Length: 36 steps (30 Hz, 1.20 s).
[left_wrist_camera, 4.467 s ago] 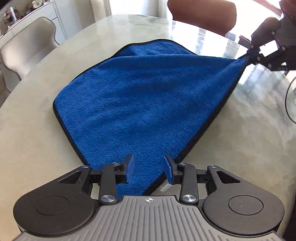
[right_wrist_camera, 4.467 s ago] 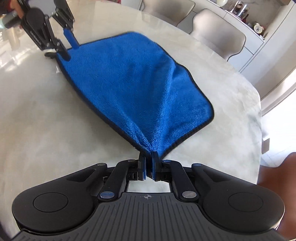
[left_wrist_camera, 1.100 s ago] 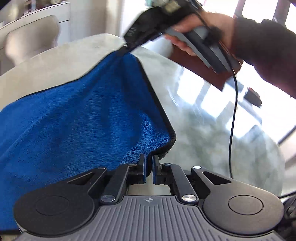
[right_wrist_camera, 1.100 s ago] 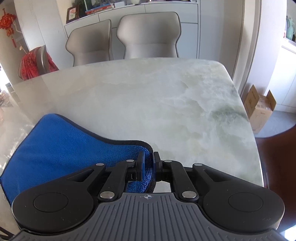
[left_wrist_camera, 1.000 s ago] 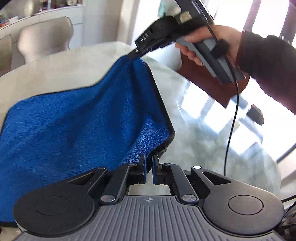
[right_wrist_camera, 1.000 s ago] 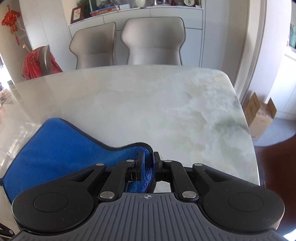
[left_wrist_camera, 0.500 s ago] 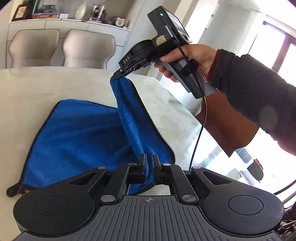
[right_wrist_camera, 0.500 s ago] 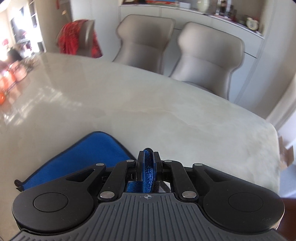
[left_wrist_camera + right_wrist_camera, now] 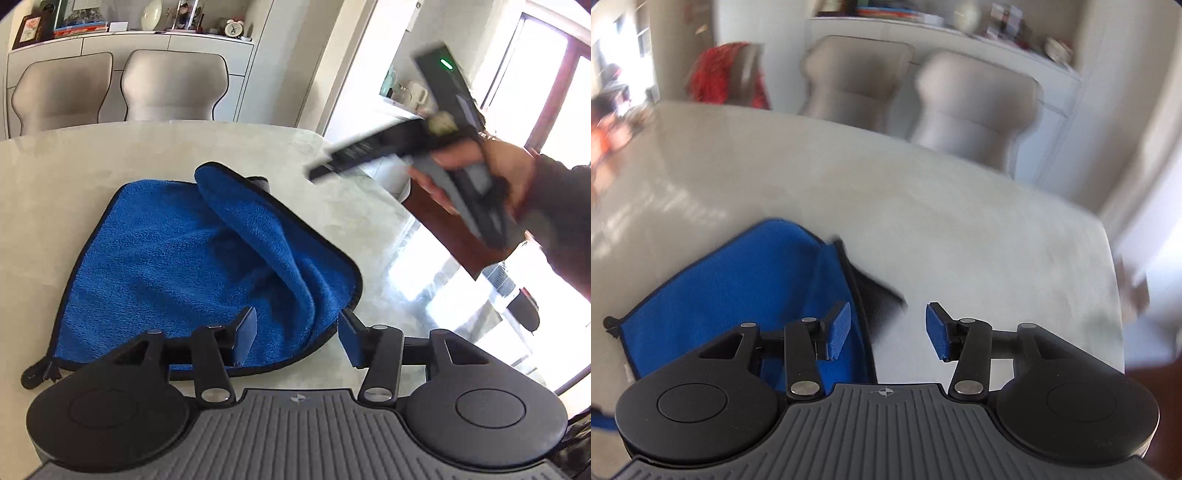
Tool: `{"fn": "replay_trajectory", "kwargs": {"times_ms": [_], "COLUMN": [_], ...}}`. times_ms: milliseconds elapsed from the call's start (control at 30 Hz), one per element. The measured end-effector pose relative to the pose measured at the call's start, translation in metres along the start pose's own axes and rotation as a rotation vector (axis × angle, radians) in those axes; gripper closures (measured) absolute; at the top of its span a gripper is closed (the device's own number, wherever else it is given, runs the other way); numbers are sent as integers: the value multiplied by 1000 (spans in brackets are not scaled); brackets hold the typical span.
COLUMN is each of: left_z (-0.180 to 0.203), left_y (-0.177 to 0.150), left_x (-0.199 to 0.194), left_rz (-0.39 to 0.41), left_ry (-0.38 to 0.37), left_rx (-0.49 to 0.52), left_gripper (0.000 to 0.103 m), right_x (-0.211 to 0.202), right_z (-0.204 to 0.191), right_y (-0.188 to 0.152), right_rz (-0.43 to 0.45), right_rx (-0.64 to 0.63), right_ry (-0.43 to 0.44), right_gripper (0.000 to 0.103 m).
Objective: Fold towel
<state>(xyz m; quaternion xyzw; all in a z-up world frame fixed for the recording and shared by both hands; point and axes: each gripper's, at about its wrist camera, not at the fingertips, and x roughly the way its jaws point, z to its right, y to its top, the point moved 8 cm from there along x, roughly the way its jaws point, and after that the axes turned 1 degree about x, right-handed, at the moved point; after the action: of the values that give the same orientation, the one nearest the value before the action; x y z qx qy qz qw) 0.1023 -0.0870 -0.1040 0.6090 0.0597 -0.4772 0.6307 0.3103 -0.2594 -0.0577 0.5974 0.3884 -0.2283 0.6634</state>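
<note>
The blue towel (image 9: 177, 266) is seen lying on the pale marble table (image 9: 74, 166), doubled over on itself; its right-hand part is draped back over the lower layer in a loose, raised ridge, and this ridge is run from the near right corner toward the far side of the table, which is also the way the long axis of the heap is pointed in the left wrist view; a black-bound edge is traced all round, and a small black hanging loop (image 9: 35, 374) is stuck out at the near left corner.

The left gripper (image 9: 297, 338) is held just above the near edge of the towel; its jaws have just been opening and are now spread apart, with cloth visible beneath the gap but no pad pressed on it.

The right gripper (image 9: 885, 336) is likewise spread, its jaws having just been opening; bare table and the towel's right edge are seen between them, nothing being pinched; this view is blurred.

Two grey chairs (image 9: 122, 88) are stood beyond the table.
</note>
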Motion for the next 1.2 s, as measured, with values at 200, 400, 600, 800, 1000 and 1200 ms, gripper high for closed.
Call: {"fn": "replay_trajectory", "kwargs": {"times_ms": [200, 400, 600, 800, 1000, 1200], "left_z": [-26, -56, -76, -85, -100, -115], "left_y": [-5, -13, -21, -22, -16, -19], "left_x": [9, 15, 21, 15, -7, -32], "left_rz": [-27, -68, -98, -98, -57, -26], "left_ry": [83, 146, 168, 159, 160, 181], "left_rx": [32, 30, 39, 42, 29, 7], "left_gripper": [46, 45, 44, 43, 37, 35], "right_x": [3, 13, 23, 15, -15, -11], "right_z": [39, 25, 12, 1, -48, -139], "right_y": [-79, -90, -94, -96, -57, -4], "right_rz": [-68, -70, -81, -67, 16, 22], "right_rx": [248, 279, 283, 326, 343, 206], "right_ry": [-5, 30, 41, 87, 278, 453], "right_gripper": [57, 58, 74, 98, 98, 98]}}
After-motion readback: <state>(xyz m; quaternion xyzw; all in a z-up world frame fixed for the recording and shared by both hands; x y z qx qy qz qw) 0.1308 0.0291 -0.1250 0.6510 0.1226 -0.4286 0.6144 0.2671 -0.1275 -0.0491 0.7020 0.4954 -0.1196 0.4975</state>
